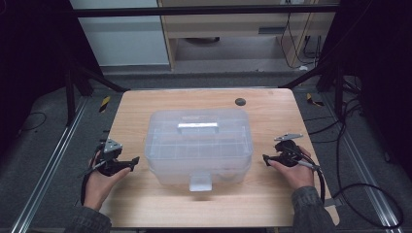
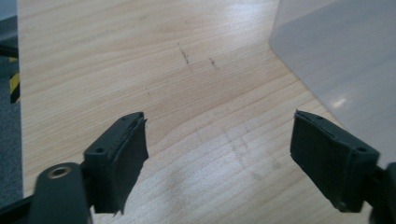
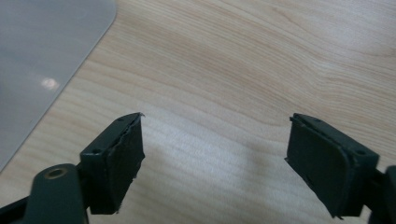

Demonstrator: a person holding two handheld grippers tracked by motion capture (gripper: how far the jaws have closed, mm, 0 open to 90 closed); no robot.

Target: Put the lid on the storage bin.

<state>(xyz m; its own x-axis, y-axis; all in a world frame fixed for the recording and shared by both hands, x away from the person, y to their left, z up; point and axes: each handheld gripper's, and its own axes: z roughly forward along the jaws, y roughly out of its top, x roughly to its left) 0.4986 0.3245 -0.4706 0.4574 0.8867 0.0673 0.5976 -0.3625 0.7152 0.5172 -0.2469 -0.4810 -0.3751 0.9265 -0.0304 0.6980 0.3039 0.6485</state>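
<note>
A light wooden worktop (image 1: 272, 194) carries a large translucent plastic storage box (image 1: 199, 145) at its centre, lid on, with a pale handle (image 1: 197, 127) lying flat on top and a front latch (image 1: 200, 182) at the box's 6 o'clock side, facing the person. In the high view the left gripper (image 1: 127, 163) sits at the box's 9 o'clock, held in the person's left hand (image 1: 99, 184), near the box but apart from it; the right gripper (image 1: 268, 160) sits at 3 o'clock in the right hand (image 1: 296, 174), likewise apart. Both point inward toward the box. In each gripper view the jaws stand wide apart with bare wood between them, holding nothing, and a wall of the box shows at the upper edge. A small dark round spot (image 1: 240, 101) lies on the worktop at the box's 1 o'clock, well apart from it.
</note>
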